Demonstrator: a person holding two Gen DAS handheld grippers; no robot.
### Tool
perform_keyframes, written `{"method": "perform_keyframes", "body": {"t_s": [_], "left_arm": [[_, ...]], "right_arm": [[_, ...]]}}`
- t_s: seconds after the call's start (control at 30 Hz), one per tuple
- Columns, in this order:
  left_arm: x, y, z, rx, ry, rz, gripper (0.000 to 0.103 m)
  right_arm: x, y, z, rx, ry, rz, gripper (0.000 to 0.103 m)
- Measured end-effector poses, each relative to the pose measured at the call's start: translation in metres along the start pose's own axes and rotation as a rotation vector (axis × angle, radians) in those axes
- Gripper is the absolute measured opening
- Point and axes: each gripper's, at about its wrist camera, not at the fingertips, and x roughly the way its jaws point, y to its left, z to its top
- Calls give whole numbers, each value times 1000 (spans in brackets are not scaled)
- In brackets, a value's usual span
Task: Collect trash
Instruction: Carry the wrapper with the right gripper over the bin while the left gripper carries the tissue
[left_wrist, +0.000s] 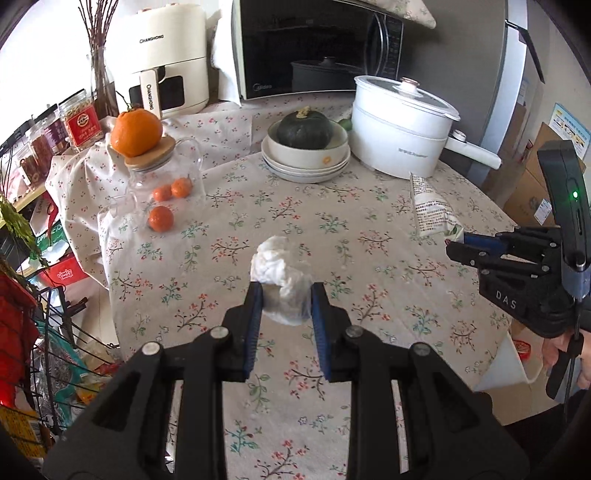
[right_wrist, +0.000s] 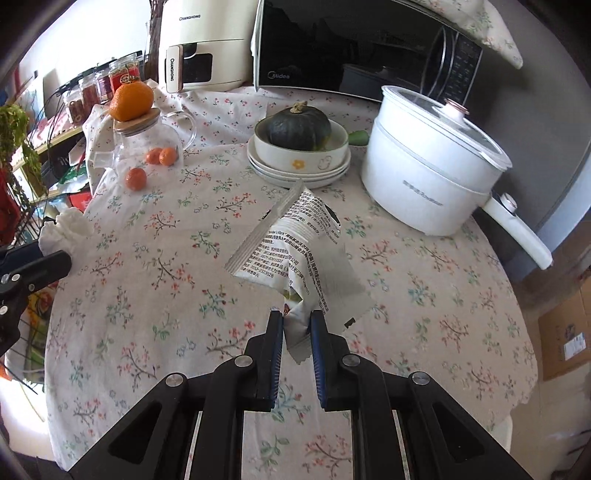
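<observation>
Left gripper (left_wrist: 287, 295) pinches a crumpled white tissue wad (left_wrist: 282, 275) between its blue pads, center of the left wrist frame, above the floral tablecloth (left_wrist: 369, 229). Right gripper (right_wrist: 296, 321) clamps the bottom corner of an empty snack wrapper (right_wrist: 295, 243), lifted off the table, mid-frame. White electric pot (right_wrist: 428, 173) sits upper right.

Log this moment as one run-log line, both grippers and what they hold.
left gripper: shut on tissue wad | right gripper: shut on snack wrapper | both lifted above table
</observation>
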Motion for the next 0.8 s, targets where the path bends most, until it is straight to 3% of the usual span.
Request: {"method": "perform_keyframes", "body": {"t_s": [0.37,0.8], "left_arm": [[-32,-74,-13,57,-44,-56,28],[-16,-161,-22,140,-26,-157,28]], "right_arm": [[-44,-58,-62,55,-3,-21,16],[-69,-143,-123,185,25,-24,16]]}}
